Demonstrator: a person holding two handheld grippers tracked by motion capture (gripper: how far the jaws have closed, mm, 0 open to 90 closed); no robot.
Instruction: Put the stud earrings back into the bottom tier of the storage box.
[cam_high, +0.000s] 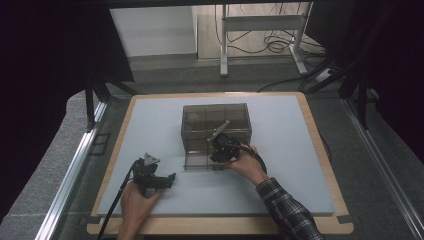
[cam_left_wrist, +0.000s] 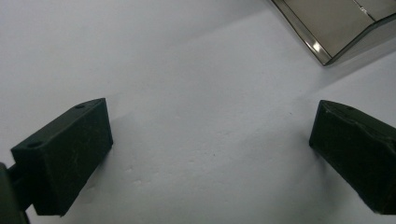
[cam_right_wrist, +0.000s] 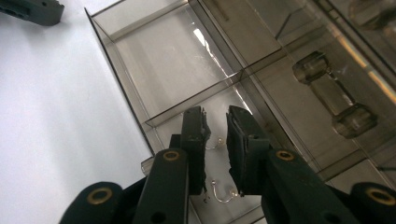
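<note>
We are seeing the right tongs (cam_right_wrist: 215, 135) nearly together over small hooks (cam_right_wrist: 223, 195), half hidden, in the smoked organiser box (cam_high: 216, 131); left tongs (cam_left_wrist: 210, 154) are gaping apart on the worktop (cam_high: 300, 165).

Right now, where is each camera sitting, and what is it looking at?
High view: above the person's side, looking down on the table; both forearms, left gripper and right gripper show.
Left gripper view: rides the left gripper, facing the white tabletop; its open jaws show.
Right gripper view: rides the right gripper, facing the pulled-out drawer and small earrings; its narrow jaws show.
Shared: all three views show the smoky plastic drawer box.
</note>
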